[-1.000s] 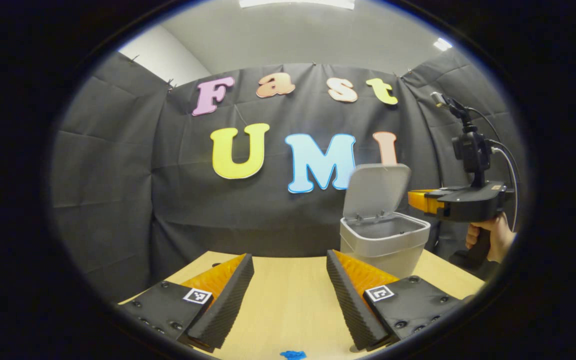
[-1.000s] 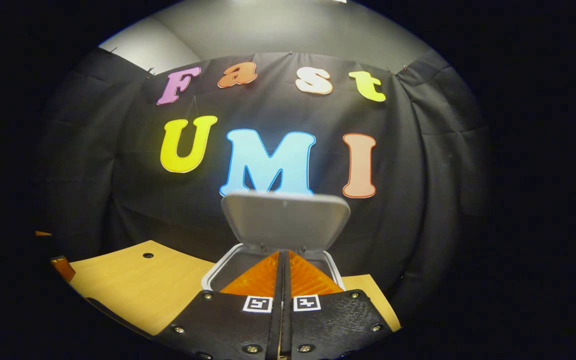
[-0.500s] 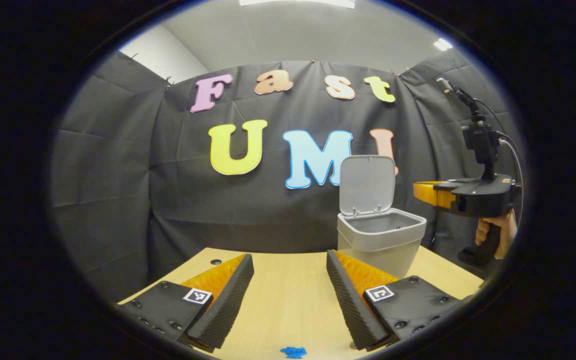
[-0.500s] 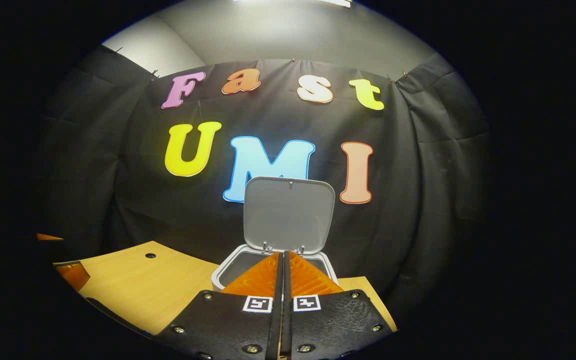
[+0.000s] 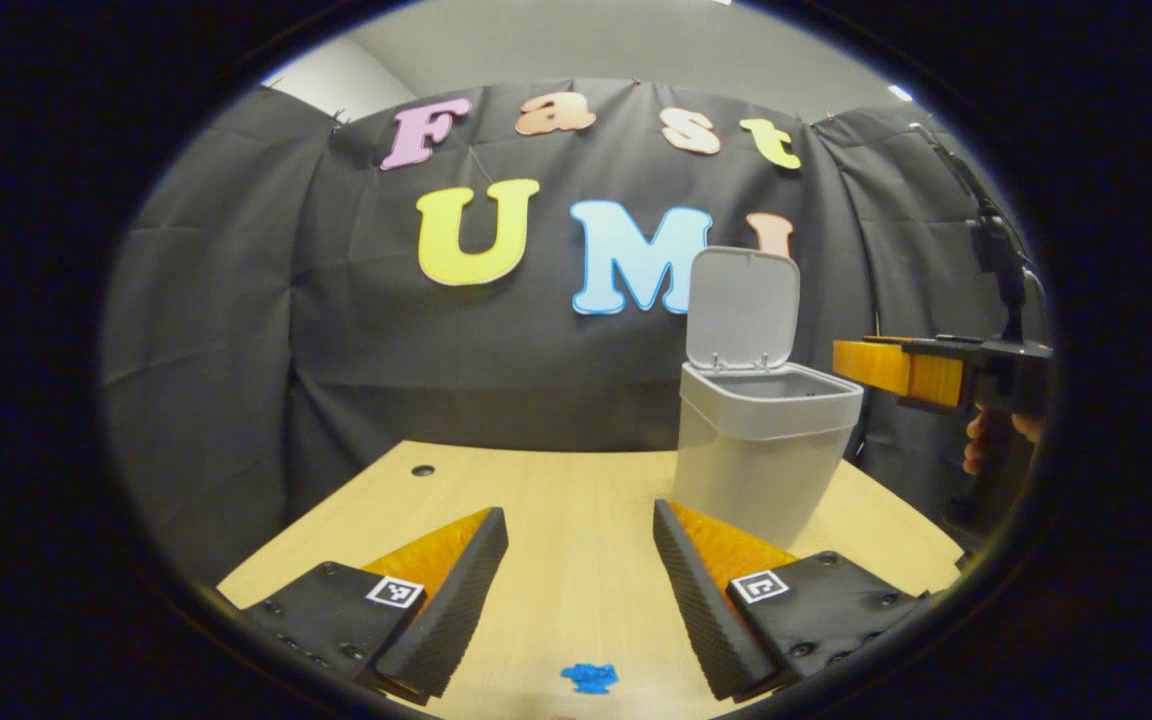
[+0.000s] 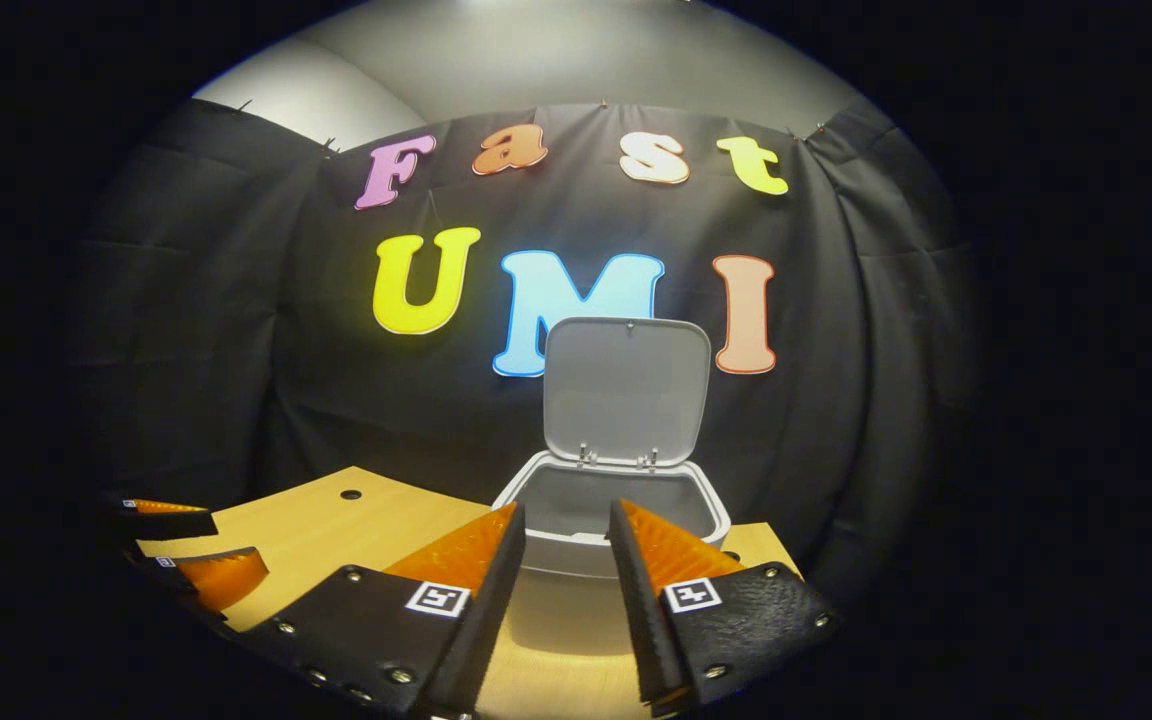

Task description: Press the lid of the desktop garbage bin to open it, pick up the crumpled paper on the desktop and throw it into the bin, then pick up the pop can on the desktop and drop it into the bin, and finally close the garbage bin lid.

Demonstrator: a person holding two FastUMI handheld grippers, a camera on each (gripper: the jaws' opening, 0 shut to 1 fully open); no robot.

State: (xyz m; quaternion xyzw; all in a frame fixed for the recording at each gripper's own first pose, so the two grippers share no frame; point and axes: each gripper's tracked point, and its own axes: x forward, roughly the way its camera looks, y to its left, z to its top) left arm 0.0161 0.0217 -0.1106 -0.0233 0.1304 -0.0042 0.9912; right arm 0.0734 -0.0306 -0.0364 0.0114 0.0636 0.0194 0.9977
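The desk [image 5: 556, 490] spreads beneath both grippers. The garbage bin [image 6: 608, 520] stands just ahead of the right gripper [image 6: 564, 515], its lid [image 6: 626, 390] upright, so the opening step looks done. That gripper is partly open, holding nothing. The left gripper [image 5: 578, 525] is wide apart, empty, the bin ahead to its right. Next comes locating the crumpled paper, which I cannot see.

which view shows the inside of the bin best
The right gripper view: it looks down past the rim of the bin into the grey cavity, with the lid standing upright behind. The left gripper view sees the bin side-on, showing its outer wall and just a sliver of the opening.
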